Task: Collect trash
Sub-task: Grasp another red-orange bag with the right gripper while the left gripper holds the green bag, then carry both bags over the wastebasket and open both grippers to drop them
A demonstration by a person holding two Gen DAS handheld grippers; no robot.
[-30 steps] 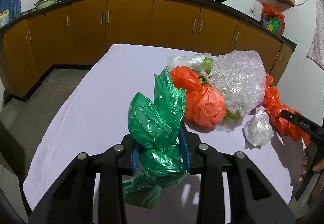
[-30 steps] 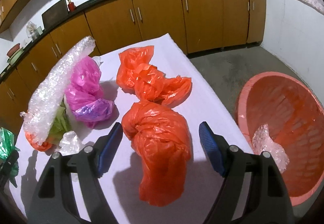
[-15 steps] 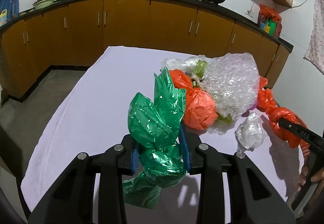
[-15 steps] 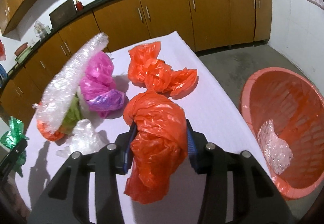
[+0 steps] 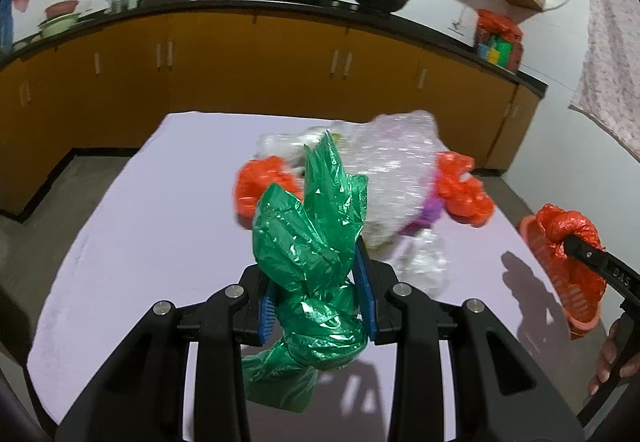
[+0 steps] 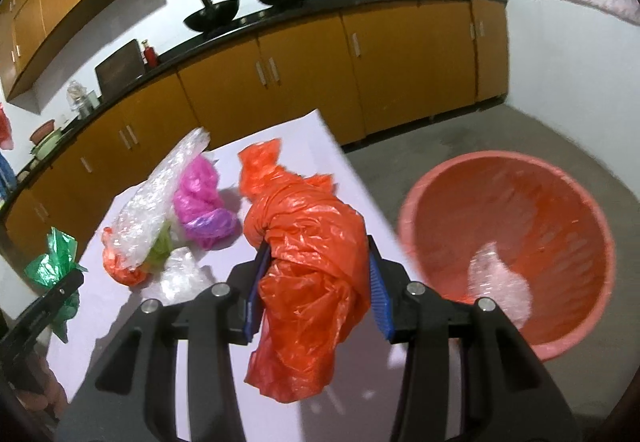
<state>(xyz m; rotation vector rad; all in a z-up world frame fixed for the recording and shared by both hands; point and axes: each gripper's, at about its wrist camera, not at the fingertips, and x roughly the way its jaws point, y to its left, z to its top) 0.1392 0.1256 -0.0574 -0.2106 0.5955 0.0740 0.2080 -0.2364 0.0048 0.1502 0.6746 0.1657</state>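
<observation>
Pinching orange bag (image 6: 316, 274) now, R tongs (image 6: 314, 296) lifted it off table; L tongs (image 5: 318, 292) still grip green bag (image 5: 316, 242).

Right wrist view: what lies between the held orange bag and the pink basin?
Nothing: past the table edge, bare floor separates the orange bag in the right gripper from the pink basin.

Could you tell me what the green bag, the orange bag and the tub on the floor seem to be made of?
Green bag: thin glossy plastic film, crinkled with bright glints.
Orange bag: similar thin film, creased, slightly translucent.
Tub: probably rigid moulded plastic, judging by its smooth rim; duller sheen.
</observation>
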